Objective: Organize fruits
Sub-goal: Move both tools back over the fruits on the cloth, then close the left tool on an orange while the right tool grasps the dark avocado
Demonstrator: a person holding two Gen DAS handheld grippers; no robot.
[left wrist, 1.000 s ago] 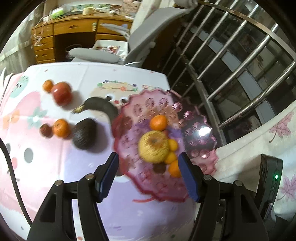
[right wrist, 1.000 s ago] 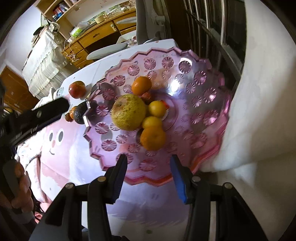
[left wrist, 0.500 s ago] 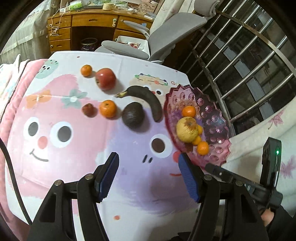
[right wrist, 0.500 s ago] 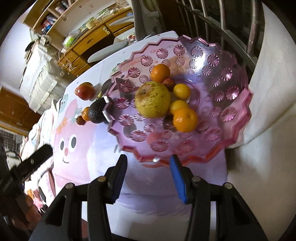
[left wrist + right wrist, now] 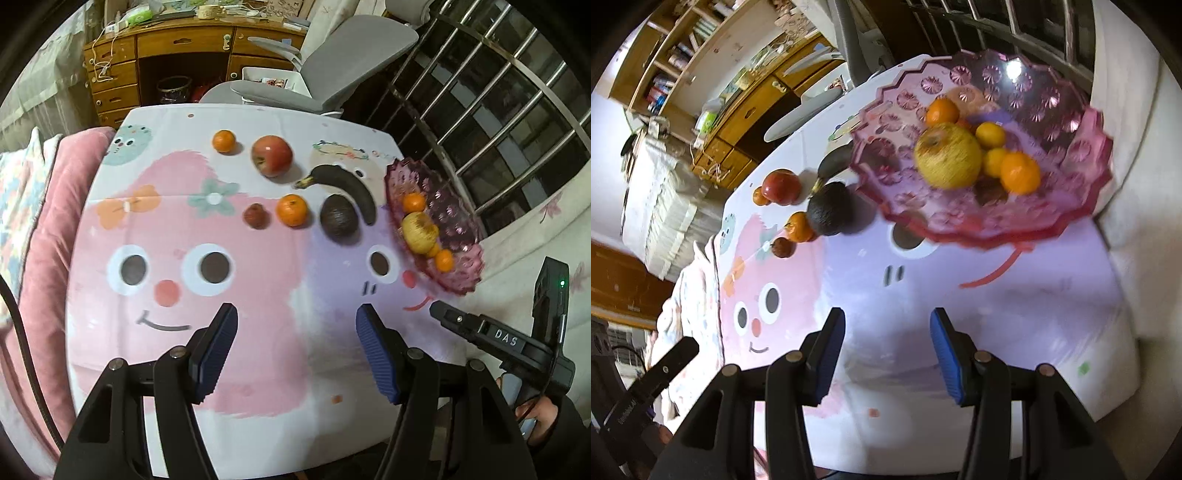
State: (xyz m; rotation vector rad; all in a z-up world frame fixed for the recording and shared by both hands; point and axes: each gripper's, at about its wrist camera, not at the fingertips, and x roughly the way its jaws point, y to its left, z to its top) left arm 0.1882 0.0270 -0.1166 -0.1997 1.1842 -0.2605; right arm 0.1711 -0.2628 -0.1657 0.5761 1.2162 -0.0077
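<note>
Both tongs, left (image 5: 295, 347) and right (image 5: 886, 350), are open and empty, ready to grab fruit for the bowl (image 5: 458, 236).

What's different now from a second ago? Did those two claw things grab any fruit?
No fruit was grabbed. Both the left gripper and right gripper pulled back from the pink bowl, which now looks farther away. Both stayed open and empty. The bowl's fruit, banana and avocado kept their places.
</note>
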